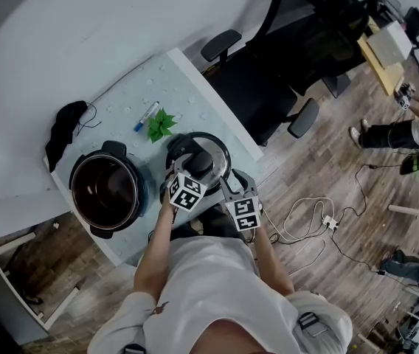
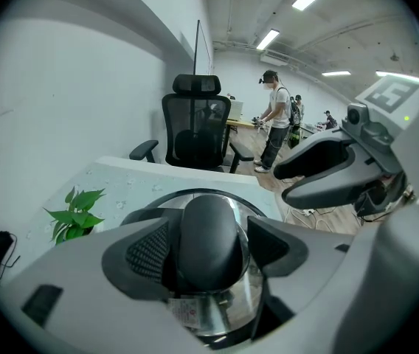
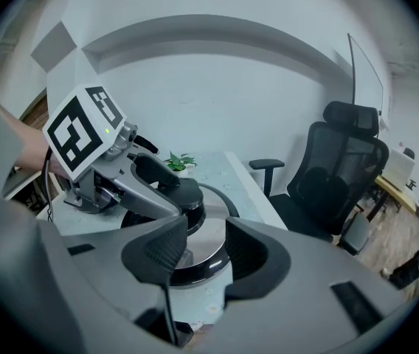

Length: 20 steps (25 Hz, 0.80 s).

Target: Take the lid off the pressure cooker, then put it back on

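The lid (image 1: 213, 147) is already off. It lies flat on the table (image 1: 121, 98), just to the right of the cooker pot (image 1: 106, 190), which stands open with its dark inside showing. So the first half of your task looks finished, and the second half, seating the lid back on the pot, has not begun.

Your left gripper (image 2: 211, 251) is at the lid's black knob (image 2: 208, 227). Its jaws are spread as wide as they go, one pad on each side of the knob. There is a clear gap on the right pad's side, so I read it as gripping nothing, though the knob sits right between the pads.

Your right gripper (image 3: 203, 257) hangs close by over the near edge of the lid. Its jaws are also apart and empty — only the lid's rim and the tabletop show through the gap.

What is left, as I judge it: close the left jaws on the knob, lift, carry the lid across to the pot, and set it down squarely on the rim. The pot is close, so the carry is short. The care goes into lining the lid up with the pot's rim — a tilted lid may catch on one side.
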{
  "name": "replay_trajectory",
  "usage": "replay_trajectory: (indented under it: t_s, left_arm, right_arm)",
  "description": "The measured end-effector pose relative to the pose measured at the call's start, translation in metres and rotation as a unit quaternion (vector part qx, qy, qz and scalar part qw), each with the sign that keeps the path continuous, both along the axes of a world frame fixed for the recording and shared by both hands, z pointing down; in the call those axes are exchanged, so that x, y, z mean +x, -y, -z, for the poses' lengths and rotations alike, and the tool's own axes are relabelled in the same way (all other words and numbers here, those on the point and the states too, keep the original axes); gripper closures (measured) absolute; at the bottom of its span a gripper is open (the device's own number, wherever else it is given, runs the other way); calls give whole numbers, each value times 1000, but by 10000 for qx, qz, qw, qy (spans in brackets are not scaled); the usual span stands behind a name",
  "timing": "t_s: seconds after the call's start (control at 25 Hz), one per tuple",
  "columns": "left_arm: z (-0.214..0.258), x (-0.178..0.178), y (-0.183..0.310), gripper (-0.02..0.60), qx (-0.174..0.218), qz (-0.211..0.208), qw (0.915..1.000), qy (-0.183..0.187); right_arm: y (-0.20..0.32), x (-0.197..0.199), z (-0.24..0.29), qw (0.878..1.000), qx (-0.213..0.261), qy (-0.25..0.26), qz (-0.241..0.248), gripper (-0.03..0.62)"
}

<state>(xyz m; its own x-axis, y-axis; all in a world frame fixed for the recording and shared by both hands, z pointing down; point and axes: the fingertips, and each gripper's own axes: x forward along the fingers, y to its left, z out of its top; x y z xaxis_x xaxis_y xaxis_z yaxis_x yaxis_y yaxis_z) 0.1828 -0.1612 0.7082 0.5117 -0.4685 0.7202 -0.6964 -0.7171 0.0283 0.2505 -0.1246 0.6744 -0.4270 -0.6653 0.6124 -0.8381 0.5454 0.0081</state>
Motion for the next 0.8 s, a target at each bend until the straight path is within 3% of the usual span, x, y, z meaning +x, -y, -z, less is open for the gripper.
replay_trajectory:
  t_s: [0.8]
  left_arm:
    - [-23, 3, 6, 272, -320, 126, 9991, 249]
  right_arm:
    - [7, 3, -3, 9999, -60, 19, 135, 431]
